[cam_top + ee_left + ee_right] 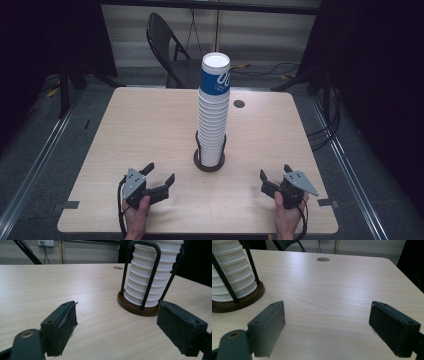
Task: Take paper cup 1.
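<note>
A tall stack of white paper cups [214,115], the top one with a blue band, stands in a dark round holder [209,162] with black wire uprights at the table's middle. My left gripper [161,176] rests near the front left of the table, jaws wide open with nothing between them. In the left gripper view the cup stack [150,275] and its brown base [135,307] lie ahead to the right. My right gripper [276,175] sits at the front right, open and empty. The right gripper view has the cups [232,277] at far left.
The light wooden table [150,125] has a small round cable hole [239,104] near its back edge. A black folding chair [170,50] stands behind the table. Dark curtains and floor rails flank both sides.
</note>
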Demonstrator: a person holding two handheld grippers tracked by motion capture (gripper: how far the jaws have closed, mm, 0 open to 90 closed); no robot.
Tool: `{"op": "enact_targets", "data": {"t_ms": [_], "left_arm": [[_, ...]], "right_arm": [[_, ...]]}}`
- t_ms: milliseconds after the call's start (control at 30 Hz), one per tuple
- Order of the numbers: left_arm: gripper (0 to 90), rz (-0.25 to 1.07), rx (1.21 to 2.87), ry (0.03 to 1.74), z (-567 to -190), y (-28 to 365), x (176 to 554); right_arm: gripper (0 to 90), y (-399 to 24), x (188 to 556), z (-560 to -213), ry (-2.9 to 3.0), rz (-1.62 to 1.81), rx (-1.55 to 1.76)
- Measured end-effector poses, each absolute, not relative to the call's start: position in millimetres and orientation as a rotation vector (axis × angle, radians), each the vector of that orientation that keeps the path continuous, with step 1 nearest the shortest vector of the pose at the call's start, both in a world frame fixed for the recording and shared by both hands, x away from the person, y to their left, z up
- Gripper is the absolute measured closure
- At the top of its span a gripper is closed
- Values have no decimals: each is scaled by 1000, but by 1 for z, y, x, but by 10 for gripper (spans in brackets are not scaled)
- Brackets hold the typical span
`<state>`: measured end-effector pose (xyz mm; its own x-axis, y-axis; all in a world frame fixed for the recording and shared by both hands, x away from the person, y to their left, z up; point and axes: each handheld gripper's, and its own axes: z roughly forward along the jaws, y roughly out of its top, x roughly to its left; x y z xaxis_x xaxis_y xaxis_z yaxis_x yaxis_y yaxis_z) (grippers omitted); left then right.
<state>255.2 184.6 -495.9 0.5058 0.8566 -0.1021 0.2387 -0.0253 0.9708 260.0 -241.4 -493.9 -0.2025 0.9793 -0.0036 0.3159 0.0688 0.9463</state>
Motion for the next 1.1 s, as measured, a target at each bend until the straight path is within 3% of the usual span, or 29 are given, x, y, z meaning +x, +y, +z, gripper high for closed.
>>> {"op": "enact_targets", "data": {"t_ms": [367,767,1100], "left_arm": [[157,742,1641,933,-495,174,252],[158,698,1583,954,-496,180,252],[156,706,1578,947,-496,180,251]], "right_arm": [[149,-240,257,-492,1648,1180,1336],[242,-217,263,-475,1699,1283,1248],[230,-206,267,-458,1736,1341,1204]]}}
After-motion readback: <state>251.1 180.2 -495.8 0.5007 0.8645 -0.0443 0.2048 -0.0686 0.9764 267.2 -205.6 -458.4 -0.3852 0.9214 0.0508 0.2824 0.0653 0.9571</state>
